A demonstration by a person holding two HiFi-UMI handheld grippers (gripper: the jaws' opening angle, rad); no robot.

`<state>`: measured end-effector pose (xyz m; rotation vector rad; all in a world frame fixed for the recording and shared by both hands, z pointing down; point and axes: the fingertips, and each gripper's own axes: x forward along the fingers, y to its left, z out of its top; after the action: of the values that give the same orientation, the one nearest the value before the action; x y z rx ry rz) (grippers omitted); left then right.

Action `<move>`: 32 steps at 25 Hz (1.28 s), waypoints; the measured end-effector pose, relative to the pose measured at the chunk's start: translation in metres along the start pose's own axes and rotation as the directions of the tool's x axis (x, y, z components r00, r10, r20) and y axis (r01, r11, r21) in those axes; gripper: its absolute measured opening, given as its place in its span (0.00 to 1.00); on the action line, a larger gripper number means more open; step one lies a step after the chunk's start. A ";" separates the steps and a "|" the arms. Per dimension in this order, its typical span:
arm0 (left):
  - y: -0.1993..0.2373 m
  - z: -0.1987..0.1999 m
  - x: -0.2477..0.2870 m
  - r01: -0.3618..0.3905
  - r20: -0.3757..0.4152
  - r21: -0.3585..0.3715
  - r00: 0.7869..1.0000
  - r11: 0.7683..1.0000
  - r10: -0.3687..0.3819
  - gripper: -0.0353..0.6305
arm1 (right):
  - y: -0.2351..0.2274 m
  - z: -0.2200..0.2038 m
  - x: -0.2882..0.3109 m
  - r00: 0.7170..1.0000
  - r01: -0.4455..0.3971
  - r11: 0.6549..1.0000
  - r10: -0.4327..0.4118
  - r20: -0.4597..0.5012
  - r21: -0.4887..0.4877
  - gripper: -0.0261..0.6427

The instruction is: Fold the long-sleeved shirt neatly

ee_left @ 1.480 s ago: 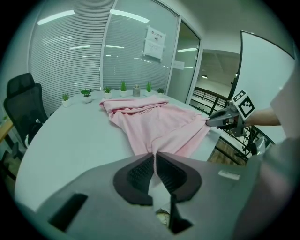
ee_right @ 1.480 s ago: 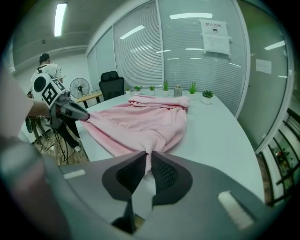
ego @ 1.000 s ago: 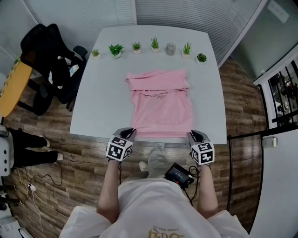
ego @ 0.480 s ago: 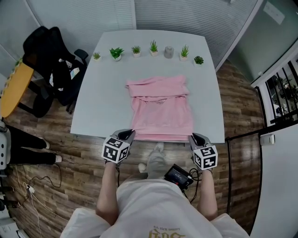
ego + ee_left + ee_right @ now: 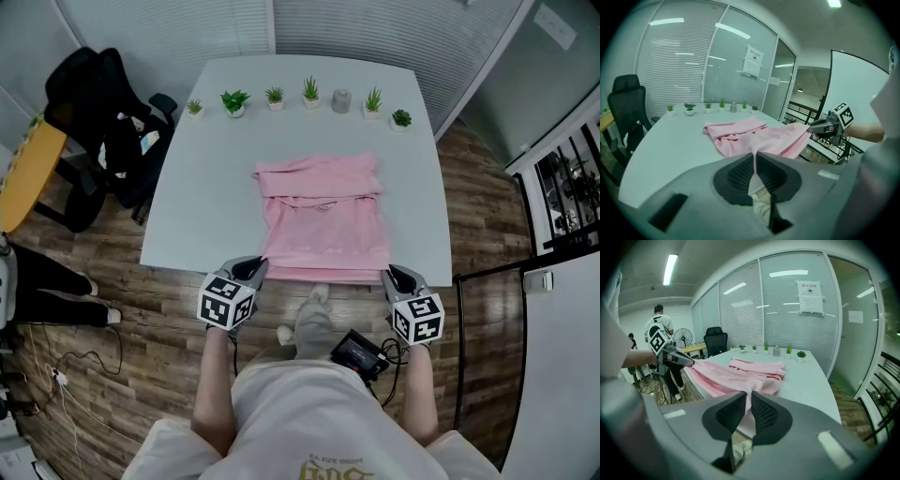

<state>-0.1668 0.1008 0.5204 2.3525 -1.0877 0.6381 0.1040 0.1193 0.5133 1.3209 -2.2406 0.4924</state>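
Pink shirt [image 5: 323, 220] lies partly folded on the white surface [image 5: 202, 187], its near hem at the front edge. The left tool [image 5: 255, 268] and the right tool [image 5: 388, 273] are each clamped tight on a hem corner, with cloth pinched between the pads. To fold well, I judge both corners should rise level and travel together toward the far end, hem taut, side edges matched. Small potted plants [image 5: 309, 91] line the far edge; a black chair [image 5: 98, 112] stands on the wood floor [image 5: 84, 272] at the left.

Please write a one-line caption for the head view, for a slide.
The left gripper and right gripper each pinch a near corner of the pink shirt on the white table.
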 end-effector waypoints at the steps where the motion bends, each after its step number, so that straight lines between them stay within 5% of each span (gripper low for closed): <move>1: 0.001 0.001 0.001 -0.002 0.002 -0.001 1.000 1.000 0.002 0.09 | -0.001 0.002 0.000 1.000 0.001 1.000 -0.001 0.005 0.002 0.11; 32: 0.077 0.094 0.068 -0.013 0.044 -0.073 0.999 0.997 0.016 0.09 | -0.072 0.101 0.089 0.997 -0.019 0.997 0.013 0.075 0.073 0.11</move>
<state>-0.1679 -0.0371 0.5036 2.3086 -1.1294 0.5447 0.1077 -0.0309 0.4863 1.3808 -2.3155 0.5451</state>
